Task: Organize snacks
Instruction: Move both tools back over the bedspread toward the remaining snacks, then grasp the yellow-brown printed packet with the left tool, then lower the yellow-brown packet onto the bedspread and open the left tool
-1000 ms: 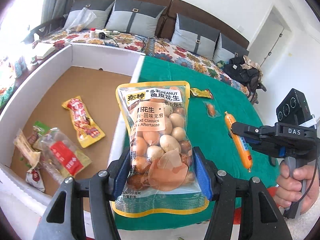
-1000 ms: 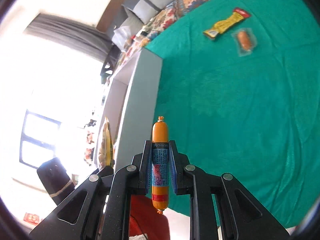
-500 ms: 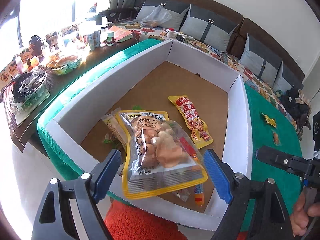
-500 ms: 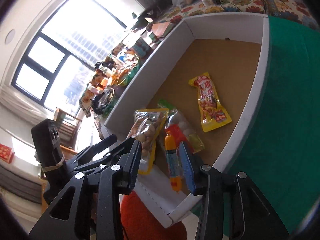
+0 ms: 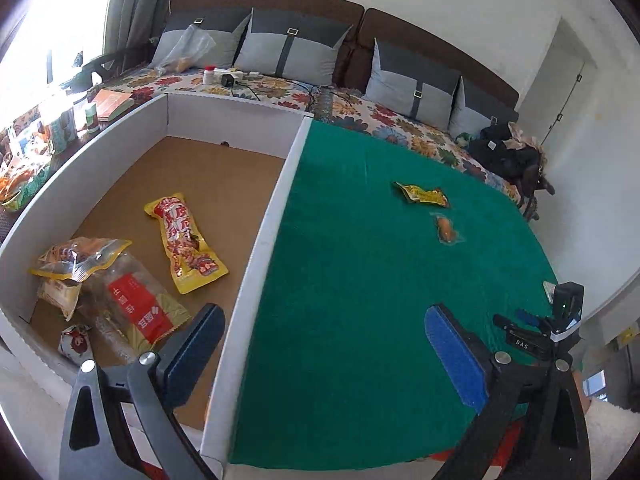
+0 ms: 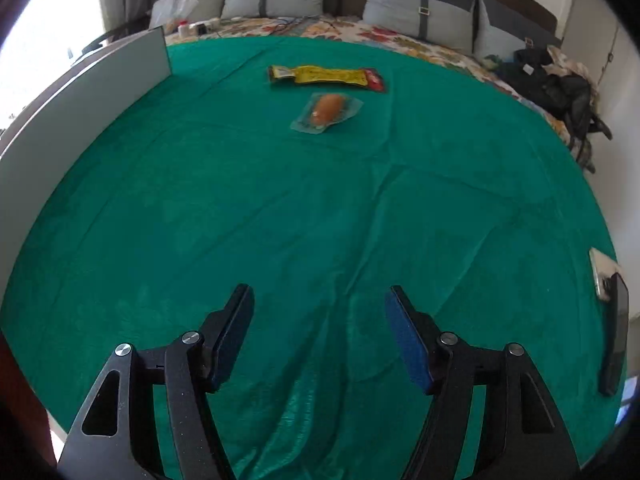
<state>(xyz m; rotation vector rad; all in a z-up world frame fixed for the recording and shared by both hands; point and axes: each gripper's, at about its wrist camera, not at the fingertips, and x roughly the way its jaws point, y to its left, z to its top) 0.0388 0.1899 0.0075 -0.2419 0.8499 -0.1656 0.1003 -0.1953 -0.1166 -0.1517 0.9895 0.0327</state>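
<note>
both hand-held grippers, left hand-held gripper [image 5: 322, 344] and right hand-held gripper [image 6: 320, 334], gape wide, holding nothing.

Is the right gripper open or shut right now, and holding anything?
Open and empty. The right gripper has its jaws spread wide with only green tablecloth showing between them.

Green-clothed table [image 6: 280, 208] with box [image 5: 264, 232], yellow packet [image 6: 324, 76], sausage pouch [image 6: 328, 110].
</note>
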